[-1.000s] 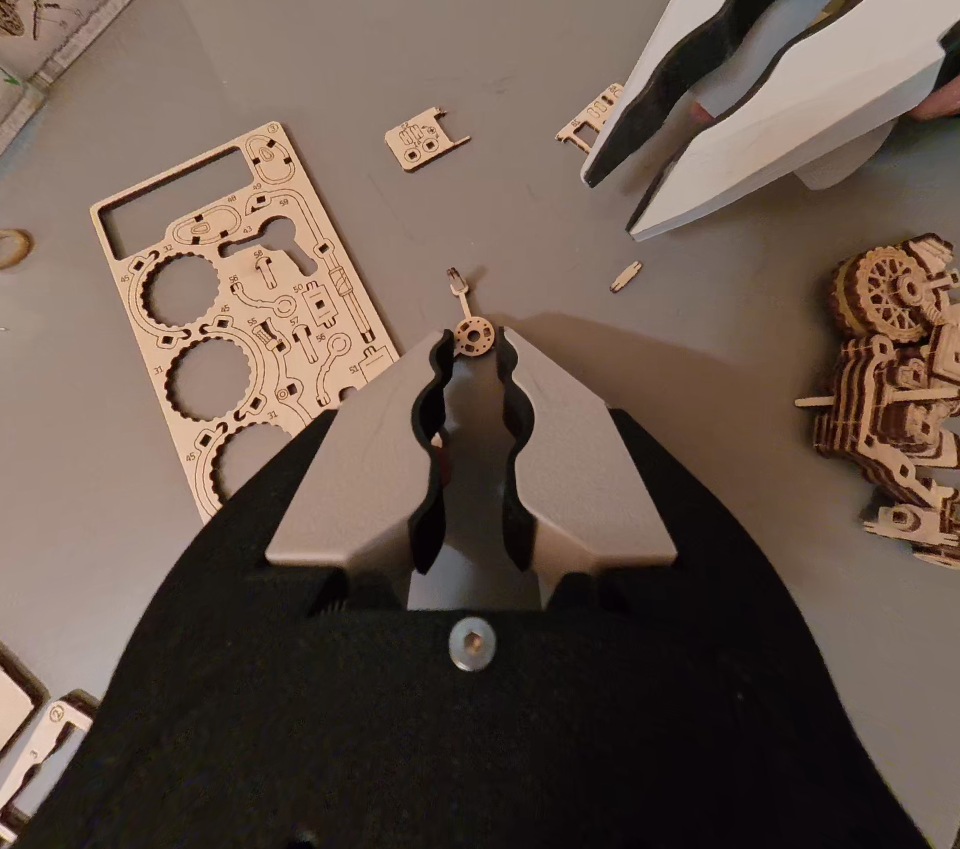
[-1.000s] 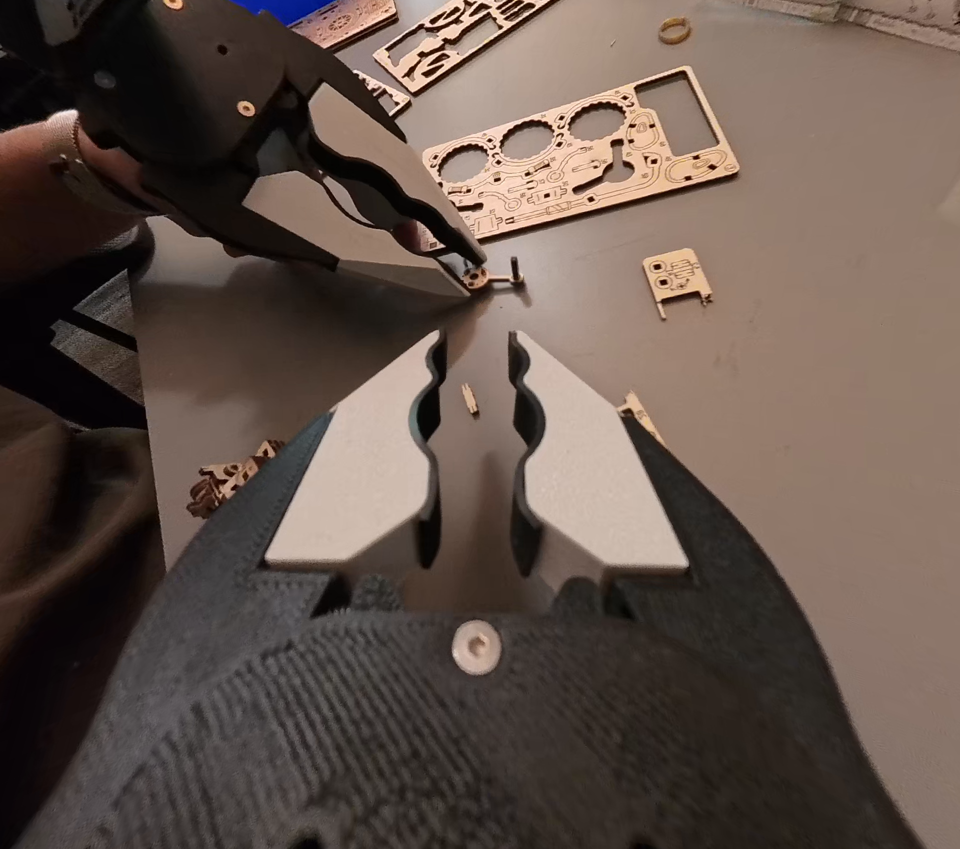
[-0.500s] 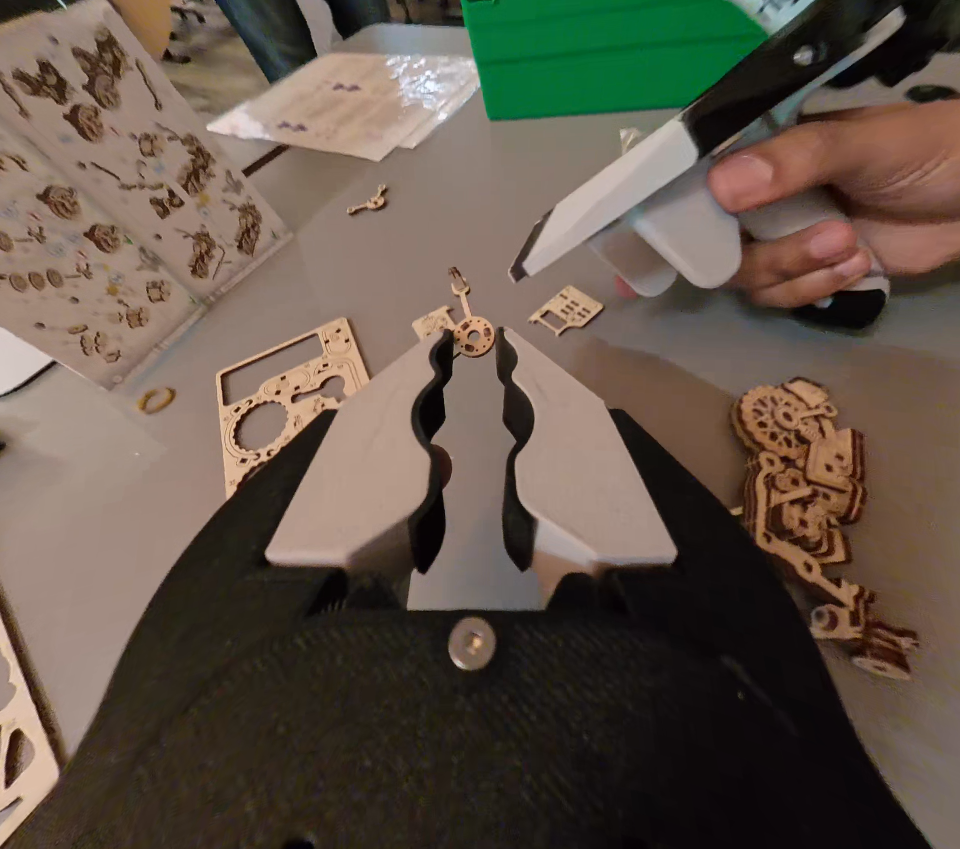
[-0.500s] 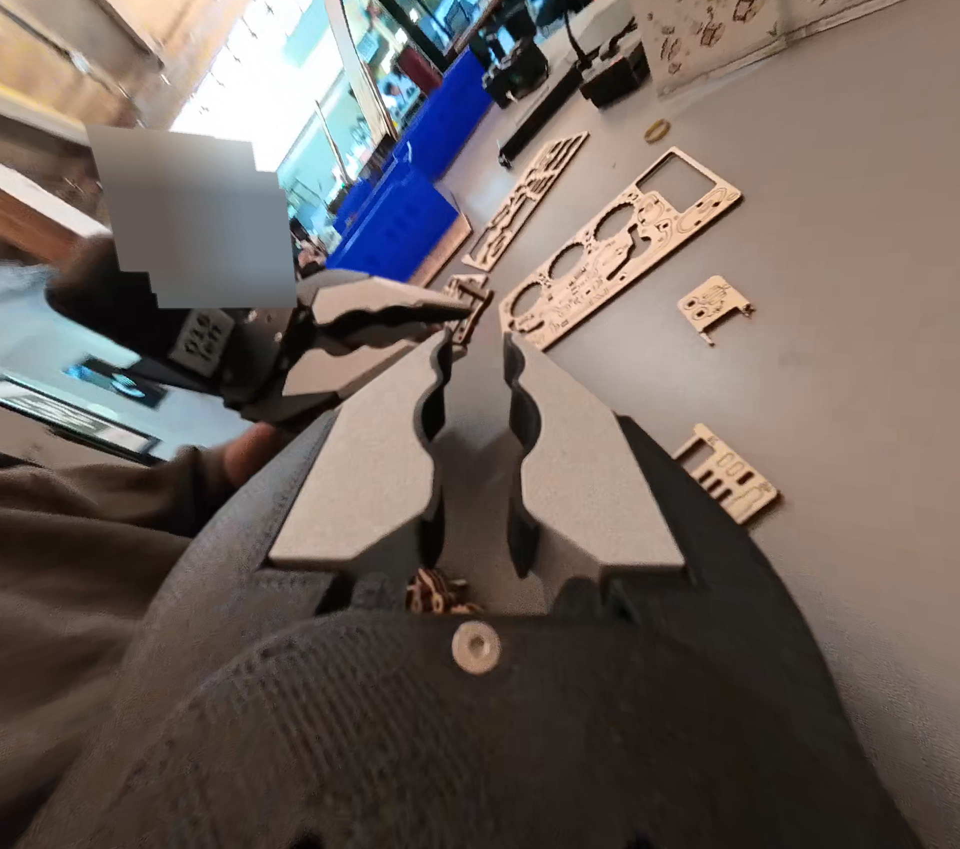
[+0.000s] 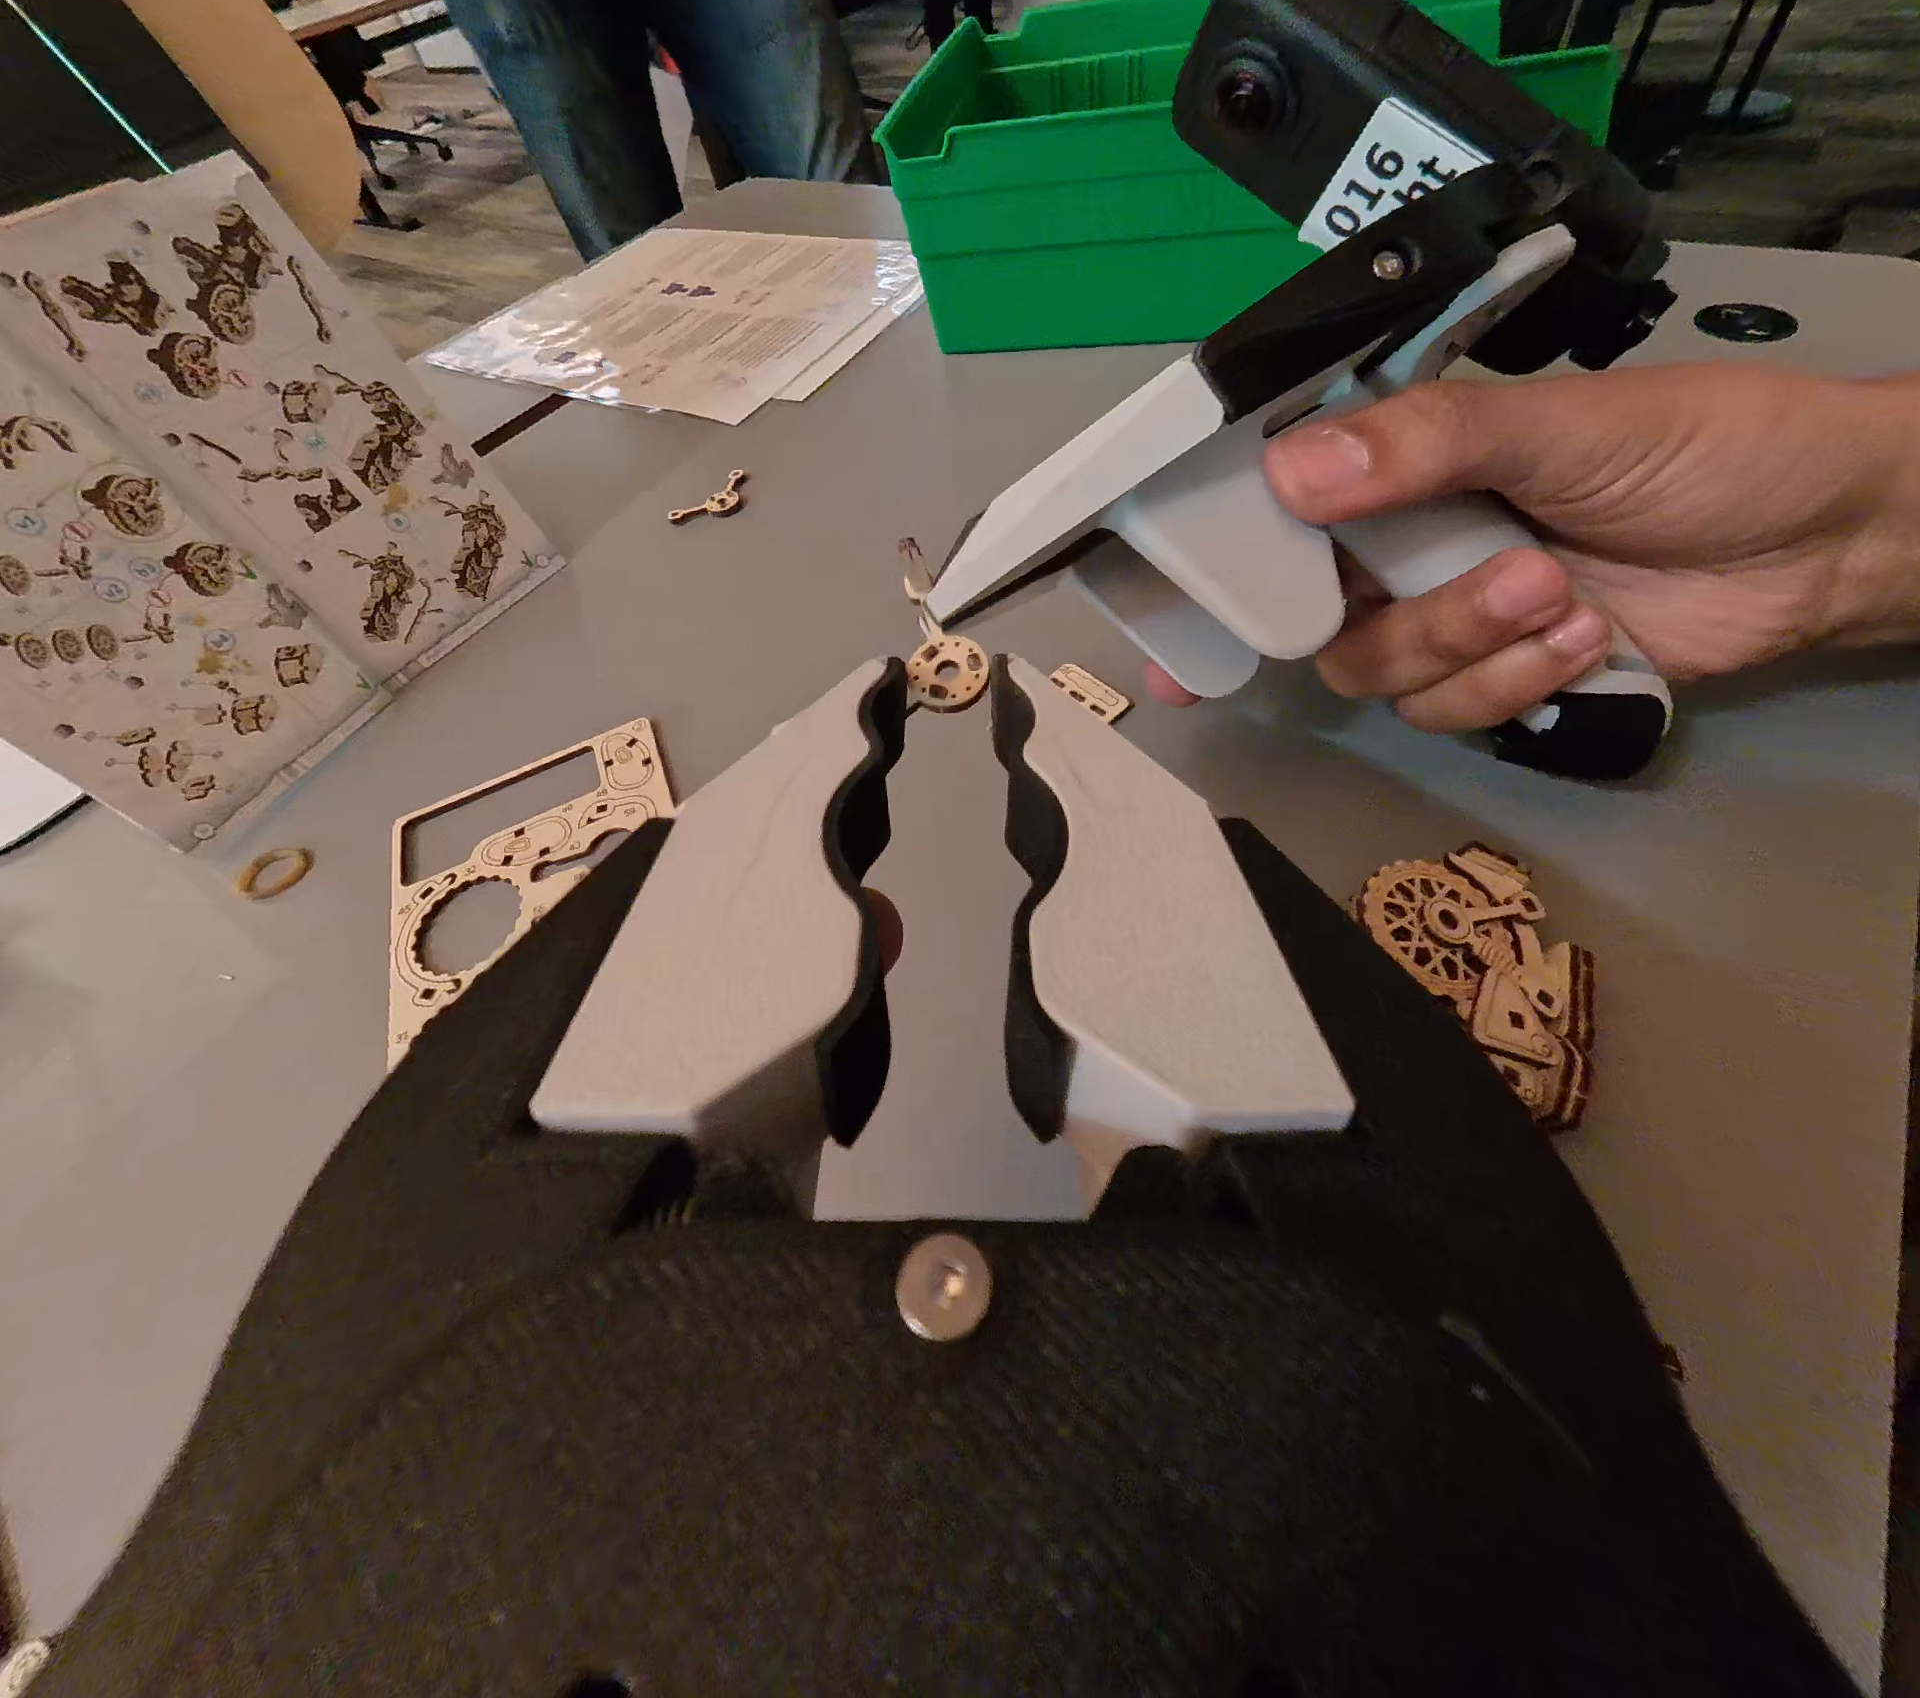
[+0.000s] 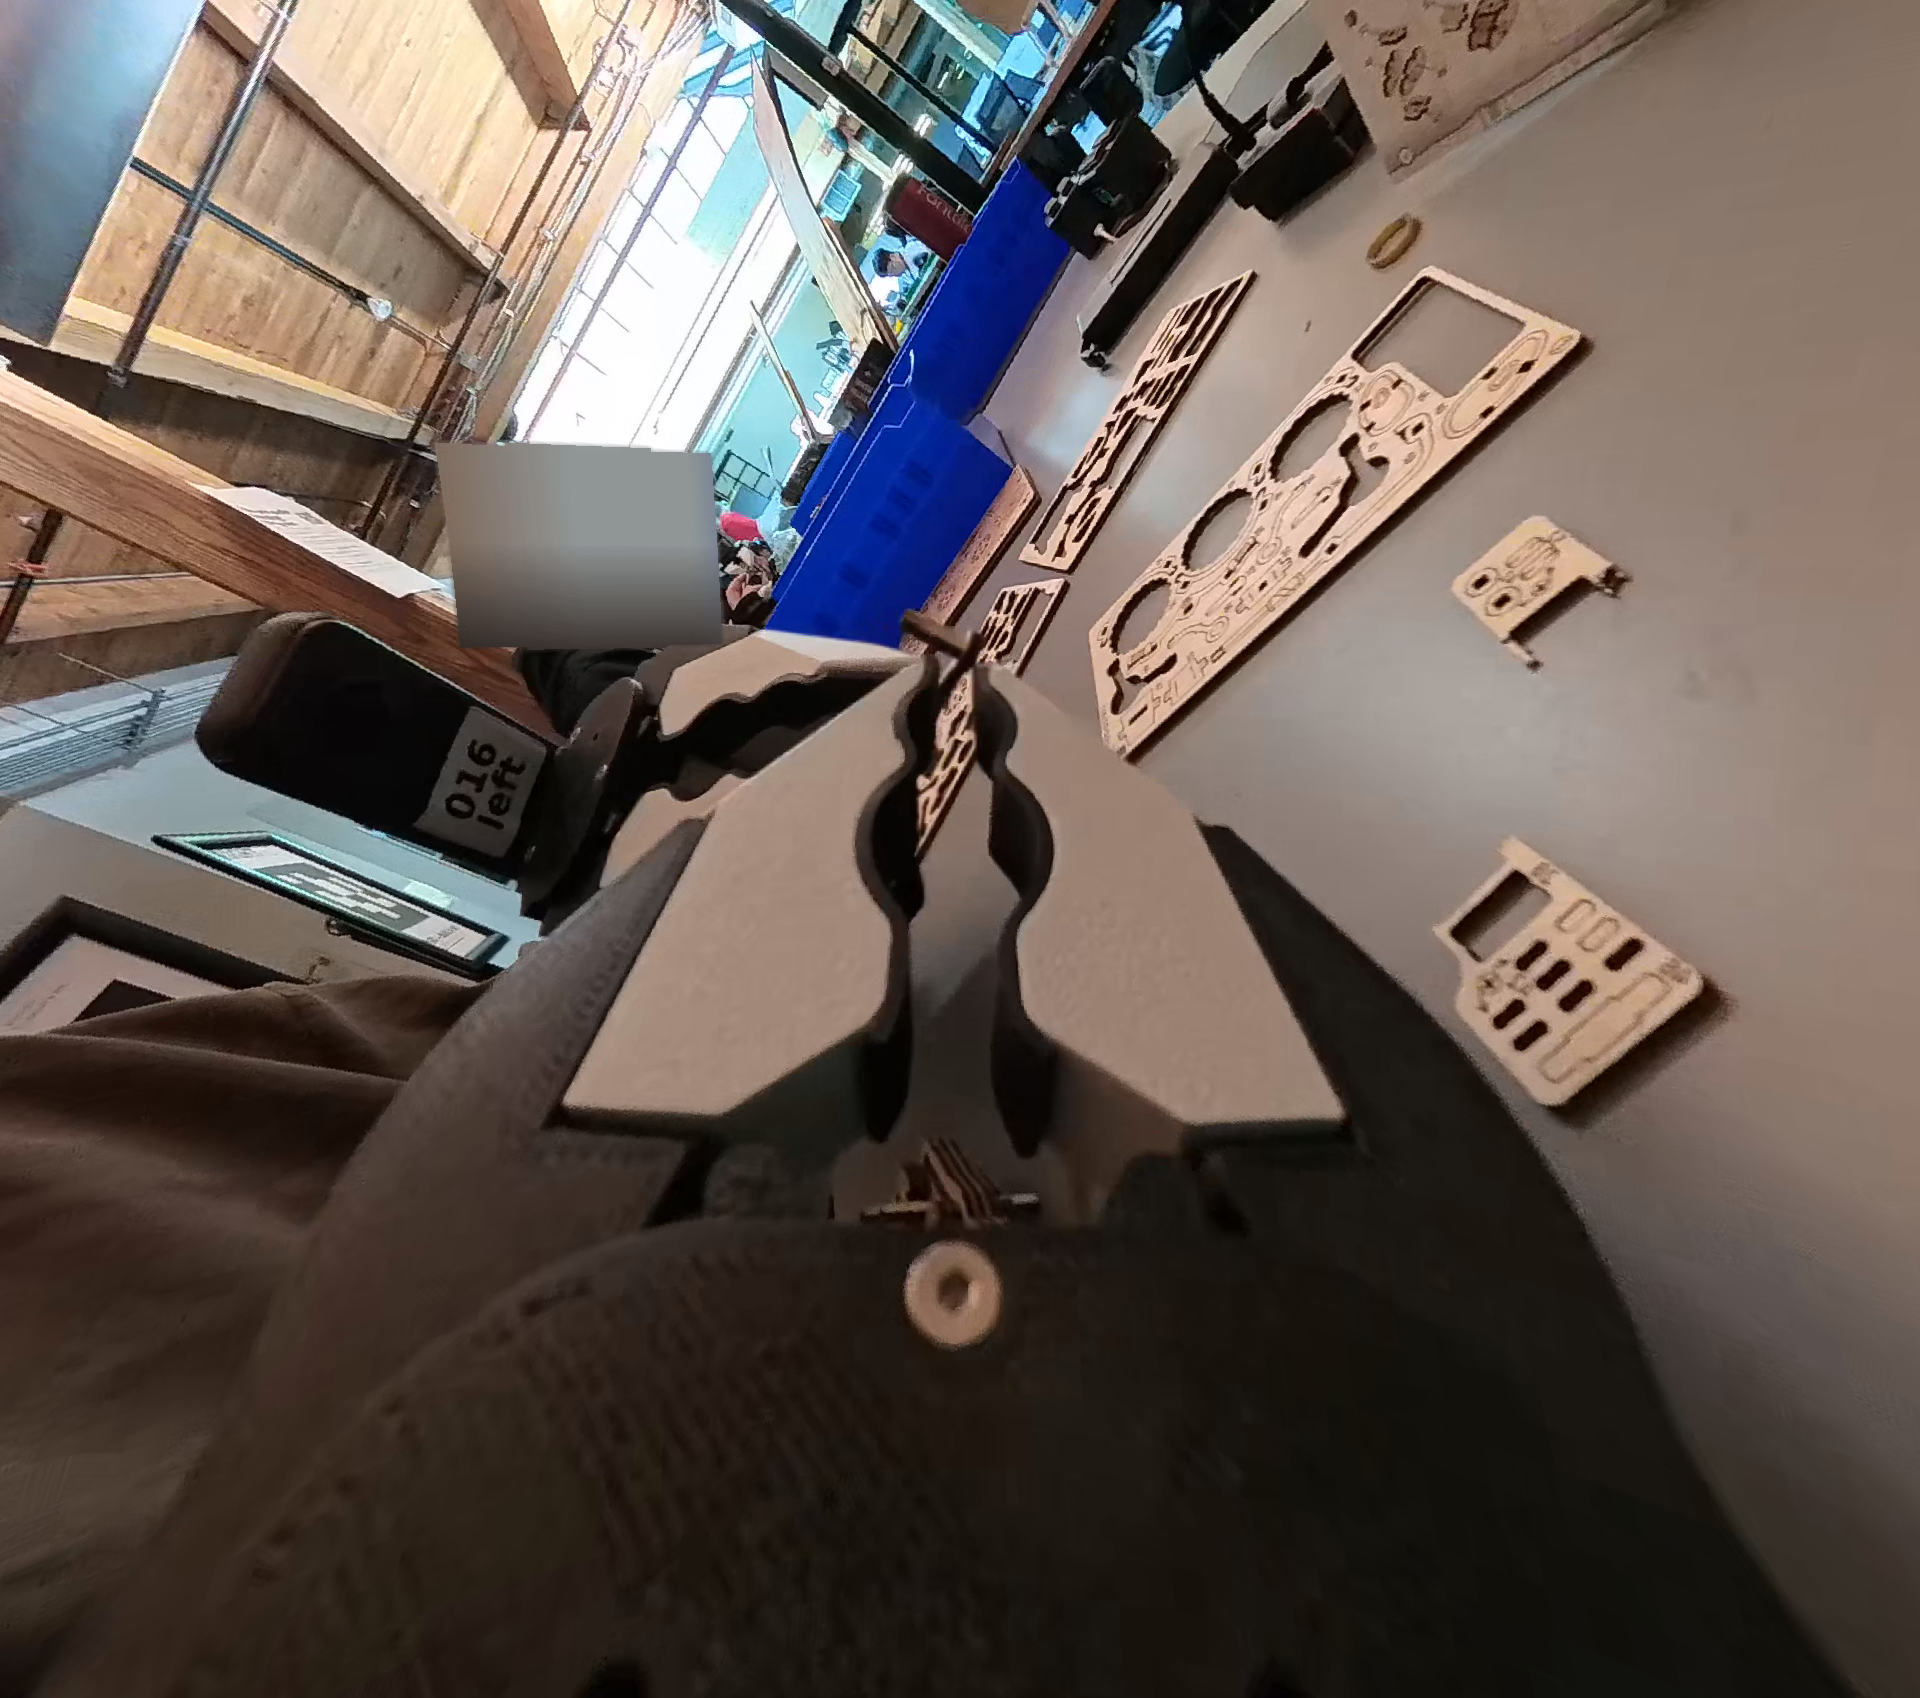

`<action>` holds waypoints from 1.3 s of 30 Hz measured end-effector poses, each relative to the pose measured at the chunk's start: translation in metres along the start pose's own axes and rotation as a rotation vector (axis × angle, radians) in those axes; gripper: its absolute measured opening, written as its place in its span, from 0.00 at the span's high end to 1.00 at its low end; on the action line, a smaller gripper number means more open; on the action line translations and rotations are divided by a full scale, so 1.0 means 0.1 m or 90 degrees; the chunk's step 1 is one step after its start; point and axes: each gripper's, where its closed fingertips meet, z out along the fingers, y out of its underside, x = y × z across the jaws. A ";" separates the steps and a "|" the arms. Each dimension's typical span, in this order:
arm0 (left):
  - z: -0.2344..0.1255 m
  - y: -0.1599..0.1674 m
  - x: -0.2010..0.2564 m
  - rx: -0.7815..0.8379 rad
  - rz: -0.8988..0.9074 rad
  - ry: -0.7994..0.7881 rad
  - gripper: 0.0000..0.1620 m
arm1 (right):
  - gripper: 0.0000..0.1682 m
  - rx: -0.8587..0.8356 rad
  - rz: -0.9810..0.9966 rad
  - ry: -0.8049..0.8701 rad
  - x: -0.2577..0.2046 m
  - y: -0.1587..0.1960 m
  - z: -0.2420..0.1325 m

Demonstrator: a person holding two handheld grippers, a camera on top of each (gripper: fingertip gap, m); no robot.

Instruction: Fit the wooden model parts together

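Observation:
My left gripper (image 5: pixel 945 672) is shut on a small round wooden disc with holes (image 5: pixel 948 676), held by its edges above the grey table (image 5: pixel 1714 1077). A thin wooden stem (image 5: pixel 914 578) rises from the disc. My right gripper (image 5: pixel 940 604), held in a hand (image 5: pixel 1662 526), comes in from the right with its tip against the stem. In the right wrist view its jaws (image 6: pixel 951 674) stand a narrow slit apart, with the stem's dark end (image 6: pixel 935 632) just past the tips. I cannot tell whether it grips the stem. The left gripper's fingers (image 6: pixel 748 677) show behind.
A part-built wooden model (image 5: pixel 1475 973) lies at the right. A punched sheet (image 5: pixel 499 869), an instruction sheet (image 5: pixel 208 453), a ring (image 5: pixel 272 871) and loose parts (image 5: pixel 712 500) lie at the left. A green bin (image 5: pixel 1091 225) stands behind. Small sheets (image 6: pixel 1569 973) lie nearby. Both grippers' tips are close together, under 4 cm apart.
Both grippers have risen from the table and tilted up. The left one carried the disc and stem along. The right one's jaws have narrowed and its tip has come to the stem.

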 end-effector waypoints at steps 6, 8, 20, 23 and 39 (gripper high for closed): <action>0.00 0.02 0.01 -0.001 -0.014 0.010 0.91 | 0.99 -0.006 0.020 -0.018 -0.01 0.02 0.00; 0.00 0.01 0.01 0.001 -0.016 0.012 0.90 | 0.99 -0.006 0.022 -0.021 -0.01 0.02 0.00; -0.09 -0.11 -0.10 0.061 -0.280 0.123 0.78 | 1.00 0.027 0.042 -0.160 -0.25 -0.20 -0.14; -0.22 -0.34 -0.07 0.135 -0.434 0.250 0.79 | 1.00 0.032 0.039 -0.224 -0.41 -0.23 -0.19; -0.32 -0.42 0.06 0.148 -0.590 0.422 0.90 | 1.00 0.019 -0.004 -0.275 -0.61 -0.16 -0.19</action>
